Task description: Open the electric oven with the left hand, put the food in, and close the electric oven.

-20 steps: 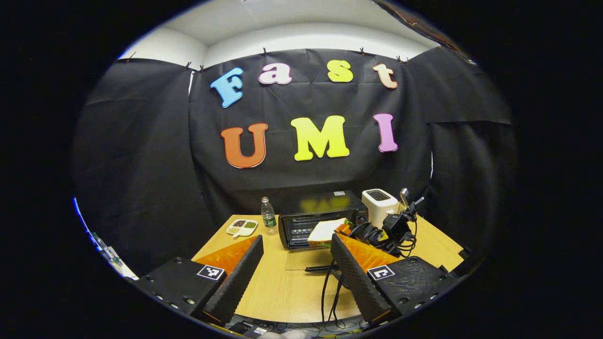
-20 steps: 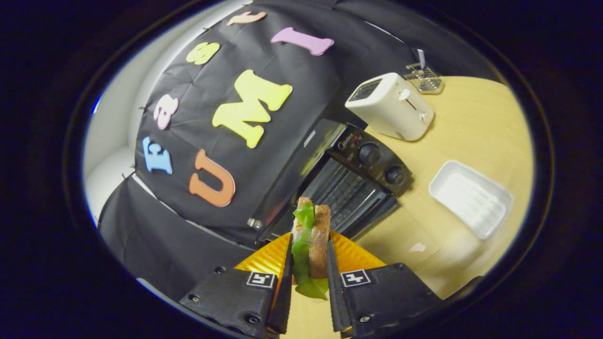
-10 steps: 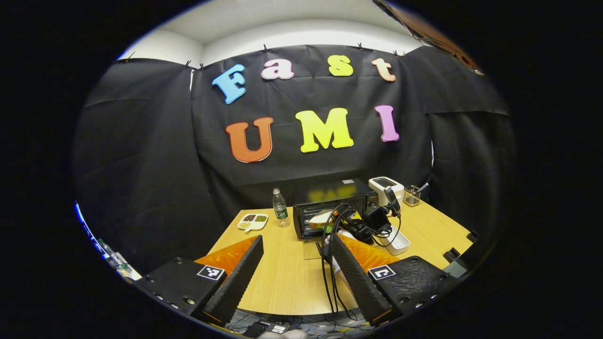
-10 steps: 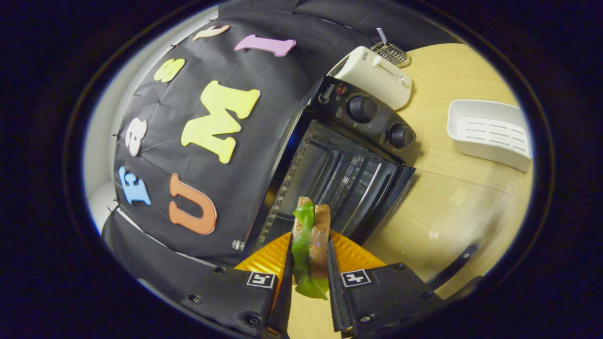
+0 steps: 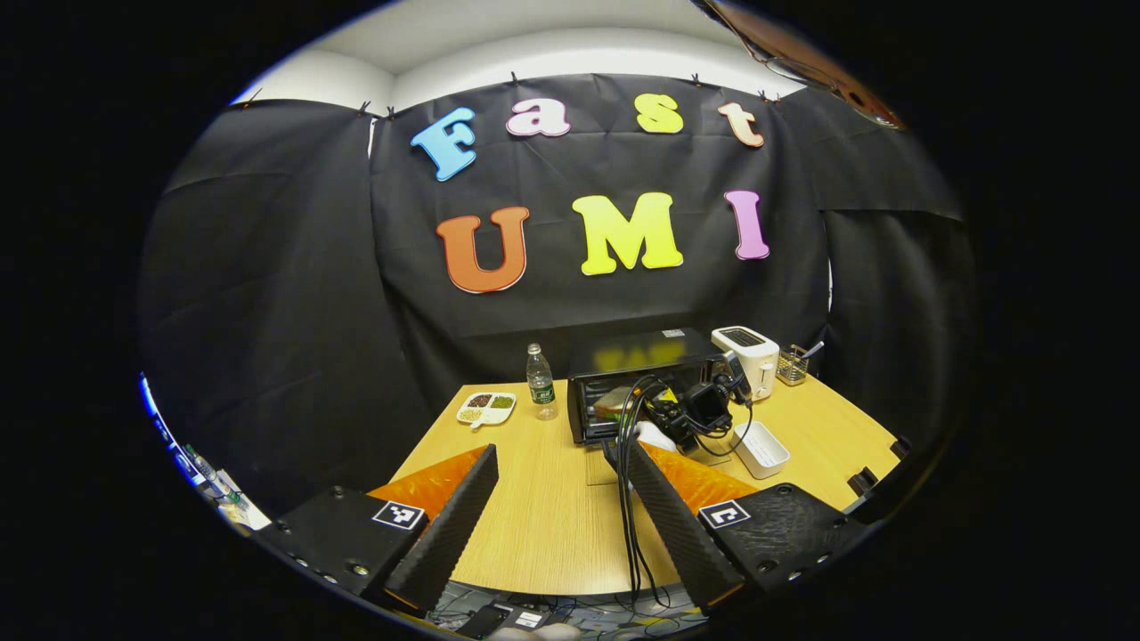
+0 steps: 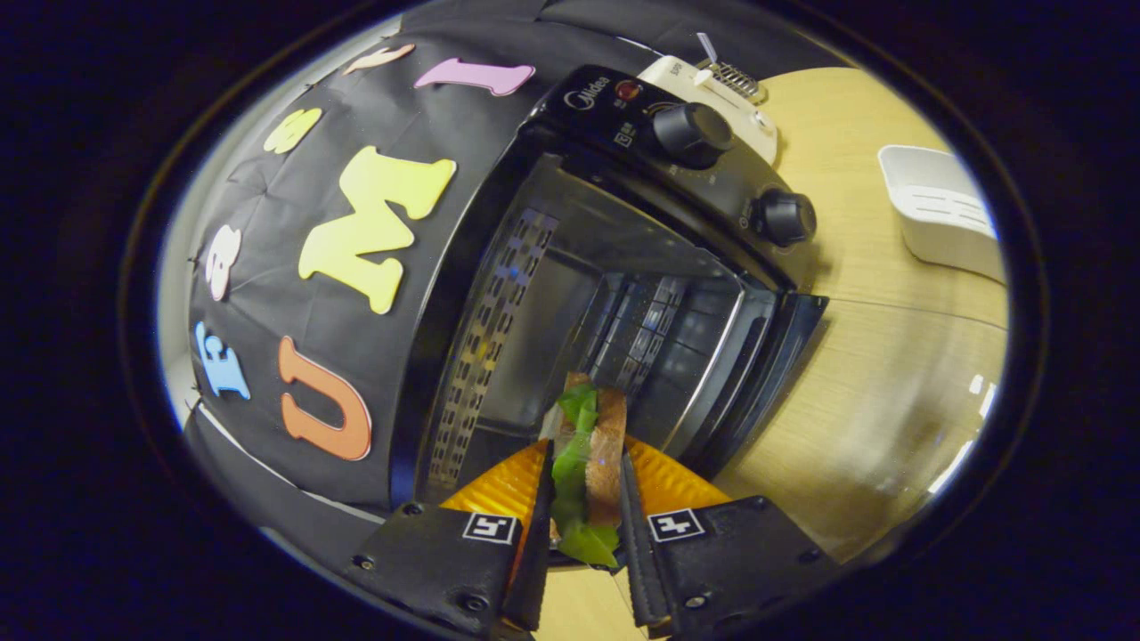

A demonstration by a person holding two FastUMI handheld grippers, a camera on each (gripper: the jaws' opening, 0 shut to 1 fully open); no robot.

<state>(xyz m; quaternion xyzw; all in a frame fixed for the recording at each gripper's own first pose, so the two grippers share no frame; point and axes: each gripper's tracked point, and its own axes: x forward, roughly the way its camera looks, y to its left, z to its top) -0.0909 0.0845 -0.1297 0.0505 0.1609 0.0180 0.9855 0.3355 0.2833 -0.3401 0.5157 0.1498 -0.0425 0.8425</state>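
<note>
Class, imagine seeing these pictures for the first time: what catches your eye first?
The sandwich, green leaf showing, clamped in the right gripper at the mouth of the open black oven. Farther back, the left gripper hangs open over the wooden table.

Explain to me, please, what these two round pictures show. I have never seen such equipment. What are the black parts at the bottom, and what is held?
No robot here: a person holds one two-finger gripper in each hand, and a fisheye camera rides on each. The left gripper view looks from farther back: the left gripper is open and holds nothing. On the wooden table stand the electric oven with its door down, a water bottle, a snack dish, a white toaster and a white tray. The right gripper view is close to the oven's mouth: the right gripper is shut on a sandwich with green lettuce, at the opening.
</note>
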